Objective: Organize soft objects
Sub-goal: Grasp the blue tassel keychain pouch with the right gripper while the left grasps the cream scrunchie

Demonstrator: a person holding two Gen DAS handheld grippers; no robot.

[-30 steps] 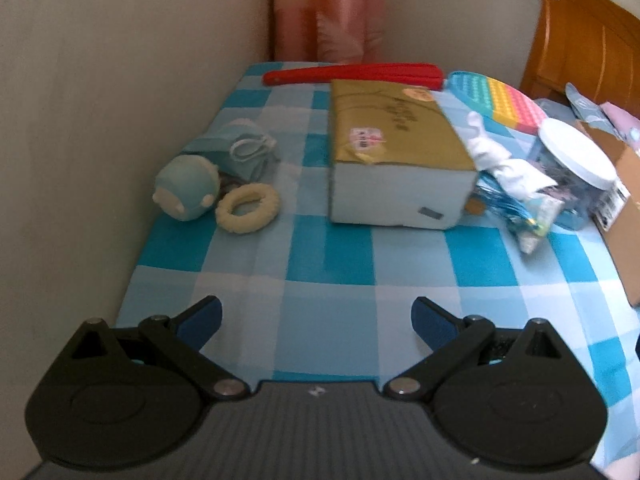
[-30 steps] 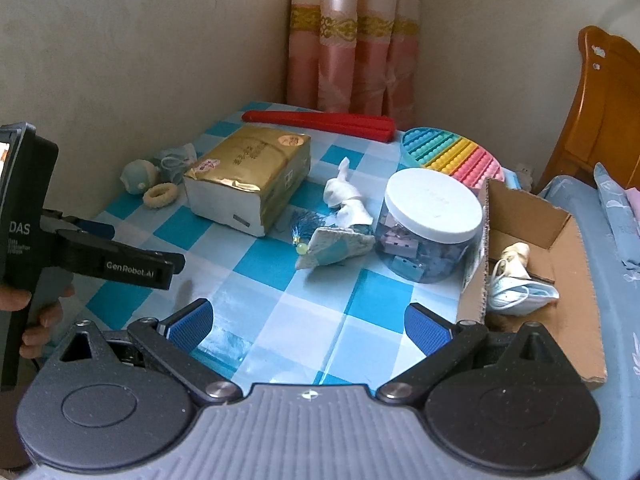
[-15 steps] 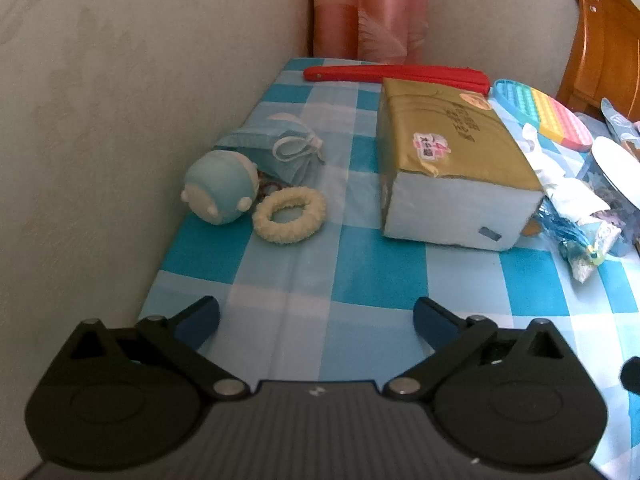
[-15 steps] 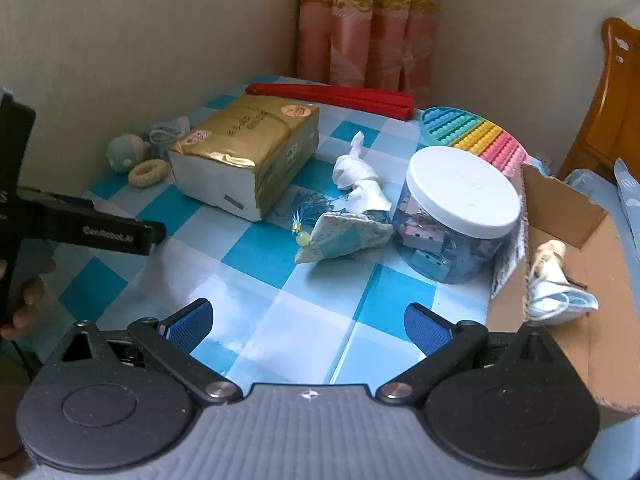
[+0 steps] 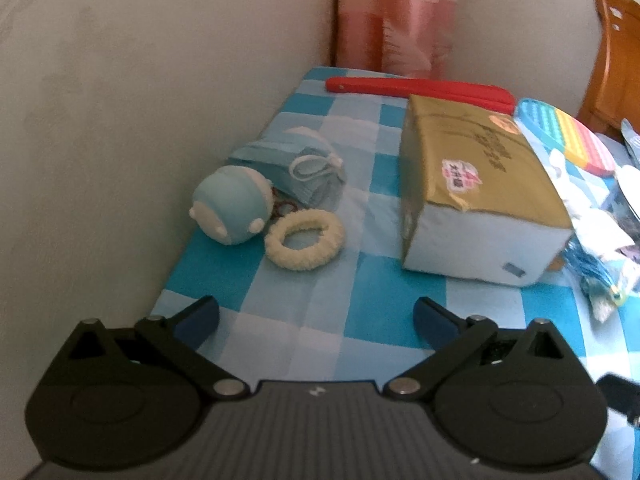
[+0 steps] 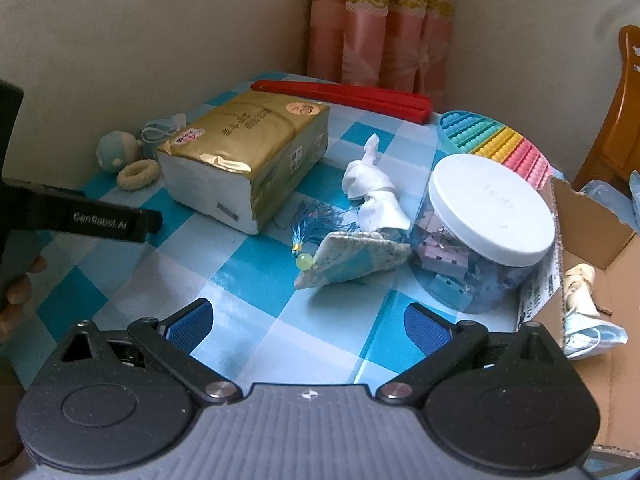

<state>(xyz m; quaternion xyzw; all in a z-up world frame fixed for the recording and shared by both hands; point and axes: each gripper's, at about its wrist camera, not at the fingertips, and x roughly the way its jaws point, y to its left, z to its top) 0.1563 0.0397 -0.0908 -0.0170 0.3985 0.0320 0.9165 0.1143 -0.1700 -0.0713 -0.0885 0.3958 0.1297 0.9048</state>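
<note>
By the wall in the left wrist view sit a pale blue plush ball, a cream fluffy ring and a folded blue face mask. My left gripper hangs open just short of them, empty. In the right wrist view my right gripper is also open and empty, above the checked cloth. Ahead of it lie a patterned fabric pouch with a blue tassel and a white cloth. The cardboard box at right holds a mask and a small cream item.
A gold tissue pack lies mid-table, a white-lidded clear jar beside the box. A red folded fan and rainbow pop toy are at the back. Wall on the left, wooden chair at right. A hand holds the left tool.
My left gripper has swung left and closer toward the plush ball, ring and mask. My right gripper has moved forward over the table toward the pouch. Both stay open.
</note>
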